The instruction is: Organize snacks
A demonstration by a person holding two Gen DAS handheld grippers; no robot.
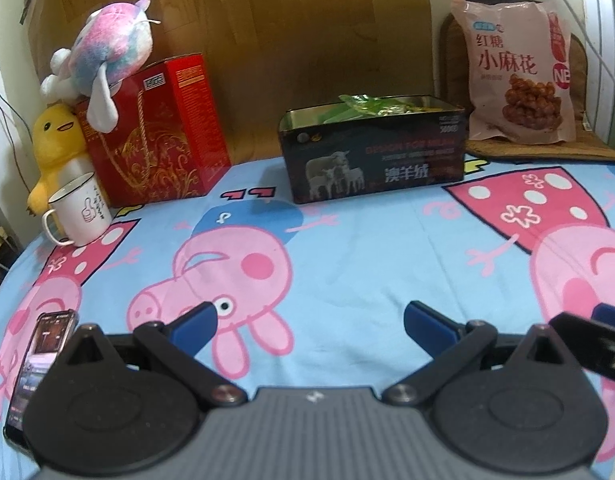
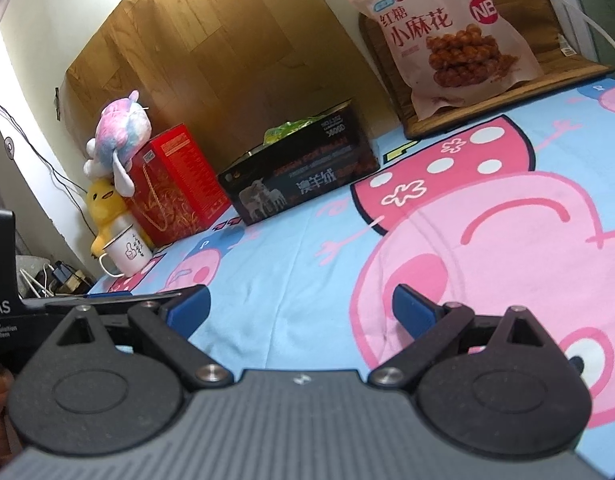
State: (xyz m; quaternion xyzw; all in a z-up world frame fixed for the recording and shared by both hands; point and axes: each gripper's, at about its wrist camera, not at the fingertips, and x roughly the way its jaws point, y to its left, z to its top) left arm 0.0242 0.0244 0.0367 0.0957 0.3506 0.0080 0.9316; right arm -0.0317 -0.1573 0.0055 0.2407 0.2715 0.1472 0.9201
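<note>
Left gripper and right gripper side by side, both jaws spread wide, empty.

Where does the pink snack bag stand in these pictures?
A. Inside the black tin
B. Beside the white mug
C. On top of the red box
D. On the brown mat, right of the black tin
D: the snack bag stands upright on the brown mat, to the right of the black tin, which holds only green packets.

phone partly behind gripper, tin contents mostly hidden
</note>
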